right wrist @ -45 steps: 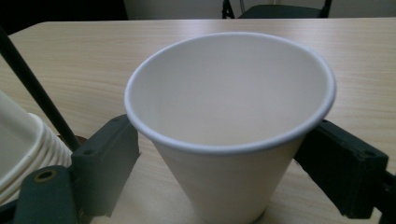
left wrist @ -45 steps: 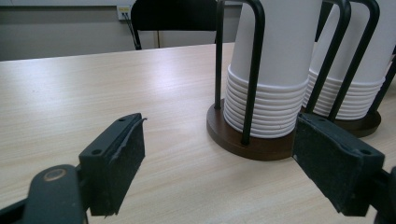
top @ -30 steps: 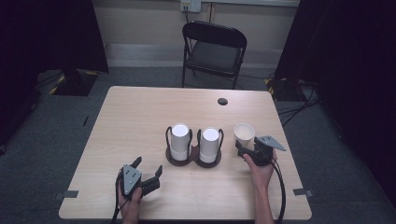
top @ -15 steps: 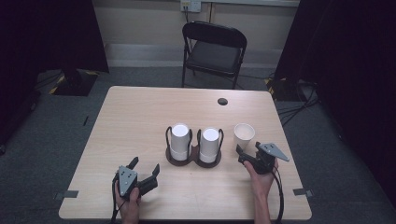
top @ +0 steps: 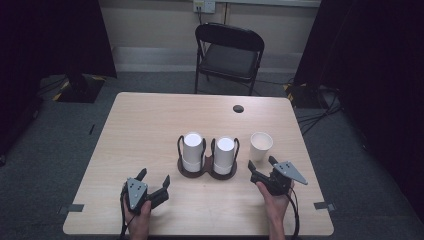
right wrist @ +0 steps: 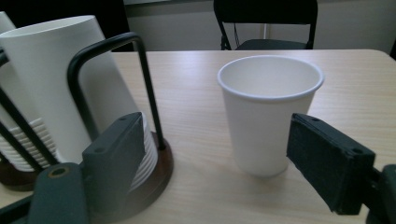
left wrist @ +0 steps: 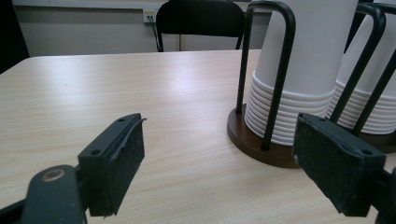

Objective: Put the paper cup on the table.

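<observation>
Right tongs (top: pixel 261 166) just closing a little — spread, empty, near upright paper cup (top: pixel 261 145); left tongs (top: pixel 154 177) spread.

High cam overhead, faces fwd/down; both tool cams low, close, share cup rack (left wrist: pixel 266 149).

Right gripper (top: pixel 262 168) has backed away from the cup (top: pixel 261 145) toward the person; the cup stands free on the table, no longer between the jaws. Jaws have just been closing a little, nothing between them.
</observation>
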A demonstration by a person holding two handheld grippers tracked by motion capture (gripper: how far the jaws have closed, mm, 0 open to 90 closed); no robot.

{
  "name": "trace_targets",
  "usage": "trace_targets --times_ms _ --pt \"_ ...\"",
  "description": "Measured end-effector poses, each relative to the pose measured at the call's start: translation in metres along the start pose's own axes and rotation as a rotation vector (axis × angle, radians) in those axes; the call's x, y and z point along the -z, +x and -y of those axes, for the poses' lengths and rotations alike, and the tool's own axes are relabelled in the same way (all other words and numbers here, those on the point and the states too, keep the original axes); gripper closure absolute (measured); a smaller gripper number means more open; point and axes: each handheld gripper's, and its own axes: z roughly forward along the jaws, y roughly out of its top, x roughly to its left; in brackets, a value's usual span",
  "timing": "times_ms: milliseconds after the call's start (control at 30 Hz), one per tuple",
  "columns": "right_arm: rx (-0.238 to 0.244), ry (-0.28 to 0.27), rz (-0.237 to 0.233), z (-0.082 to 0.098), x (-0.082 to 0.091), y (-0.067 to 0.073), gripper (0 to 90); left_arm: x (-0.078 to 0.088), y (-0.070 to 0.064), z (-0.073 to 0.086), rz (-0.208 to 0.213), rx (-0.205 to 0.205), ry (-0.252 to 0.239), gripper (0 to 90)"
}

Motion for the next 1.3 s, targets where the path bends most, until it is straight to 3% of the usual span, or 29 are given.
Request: trace_targets --times_ms 300,467,600,833,933,1100,1233,1300 --pt "0.015 0.002 -0.038 0.008 0.008 0.022 19.9 0.000 -0.001 0.000 -0.005 -0.001 0.007 17.1" --pt "0.017 0.002 -0.054 0.011 0.012 0.029 19.1 -0.001 0.002 0.000 -0.003 0.029 0.016 17.1" --pt "0.037 -0.004 -0.063 0.017 0.014 0.040 19.2 -0.001 0.002 0.000 -0.005 0.023 0.016 17.1" --pt "0.065 0.005 -0.090 0.032 0.010 0.056 18.8 -0.001 0.002 0.000 -0.007 0.031 0.014 17.0" --pt "0.091 -0.002 -0.076 0.037 0.011 0.060 18.9 0.000 0.002 0.000 -0.005 0.031 0.010 17.0" --pt "0.080 -0.014 -0.080 0.038 0.013 0.058 17.6 0.000 0.002 0.000 -0.005 0.031 0.007 17.0" --pt "0.128 -0.011 -0.045 0.039 0.012 0.063 16.9 0.000 0.002 0.000 -0.005 0.026 0.012 17.0" --pt "0.118 0.000 -0.050 0.039 0.011 0.063 16.7 0.000 0.002 0.000 -0.004 0.027 0.012 17.0"
